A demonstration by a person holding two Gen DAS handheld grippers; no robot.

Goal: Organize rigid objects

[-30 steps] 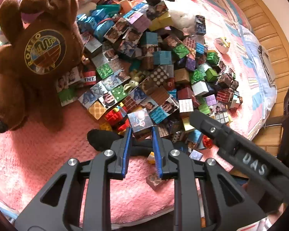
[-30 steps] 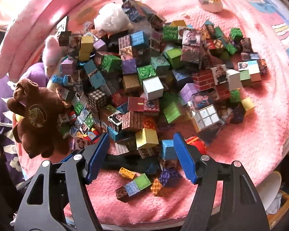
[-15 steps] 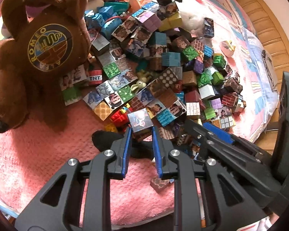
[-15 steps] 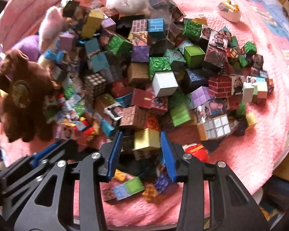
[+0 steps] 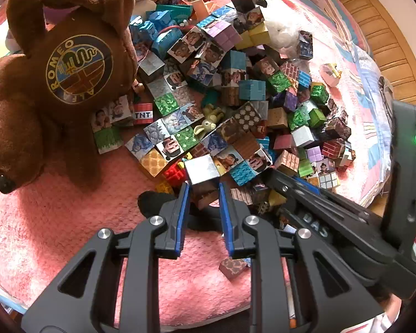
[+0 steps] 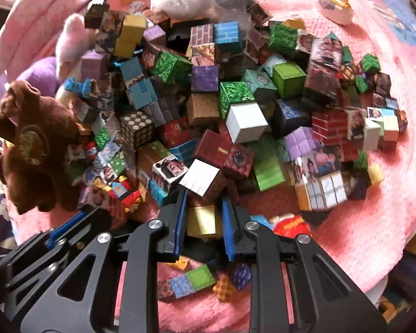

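gripping cubes: left gripper [image 5: 203, 187] silver cube [image 5: 202, 169], right gripper [image 6: 203, 205] yellow cube [image 6: 203, 221].

both tools narrowed: left tool [image 5: 203, 187] and right tool [image 6: 203, 204] each clamping something.

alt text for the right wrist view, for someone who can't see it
The right gripper closes its blue-padded fingers on a yellow cube at the near edge of a big heap of patterned cubes on a pink fleece blanket. A brown teddy bear lies at the left, beside the left gripper.
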